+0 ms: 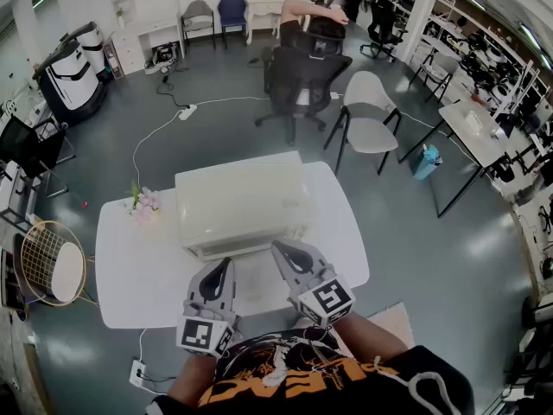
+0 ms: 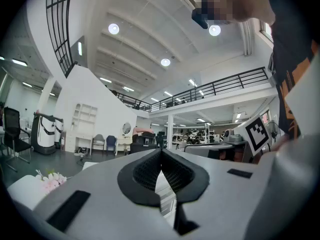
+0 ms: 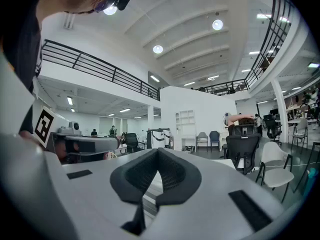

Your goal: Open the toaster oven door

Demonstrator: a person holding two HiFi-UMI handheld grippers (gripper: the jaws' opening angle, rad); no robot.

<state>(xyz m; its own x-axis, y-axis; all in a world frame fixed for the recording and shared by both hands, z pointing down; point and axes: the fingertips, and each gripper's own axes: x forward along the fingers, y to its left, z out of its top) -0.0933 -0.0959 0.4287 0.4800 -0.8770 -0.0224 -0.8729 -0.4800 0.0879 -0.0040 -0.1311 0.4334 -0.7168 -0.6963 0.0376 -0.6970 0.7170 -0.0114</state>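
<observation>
1. Head view: a white toaster oven [image 1: 240,199] sits near the middle of a white table [image 1: 130,275], with its near face turned toward the person.
2. From this steep angle only a thin strip of that near face shows. It looks flat and closed.
3. The left gripper [image 1: 225,268] hovers over the near part of the table, with its tip just in front of the oven's lower edge. Whether it touches the oven cannot be told.
4. The right gripper [image 1: 283,253] is beside it, its tip right at the oven's near edge. The two grippers angle slightly toward each other.
5. Each gripper carries a marker cube at its rear, the left cube [image 1: 206,335] and the right cube [image 1: 327,299], close to the person's black and orange shirt [image 1: 294,379].
6. Left gripper view: the left gripper [image 2: 161,154] has its jaws pressed together at the tips, with nothing held between them. A pale ridged surface shows through the slit below the tips.
7. Right gripper view: the right gripper [image 3: 158,151] likewise has its jaws meeting at the tips, with nothing between them. The same pale surface shows in the gap beneath.
8. A small bunch of pink flowers [image 1: 143,204] lies on the table to the left of the oven, also visible low in the left gripper view [image 2: 50,180].
9. Beyond the table stand a black office chair [image 1: 302,80] and a white chair [image 1: 370,111], well apart from the oven.
</observation>
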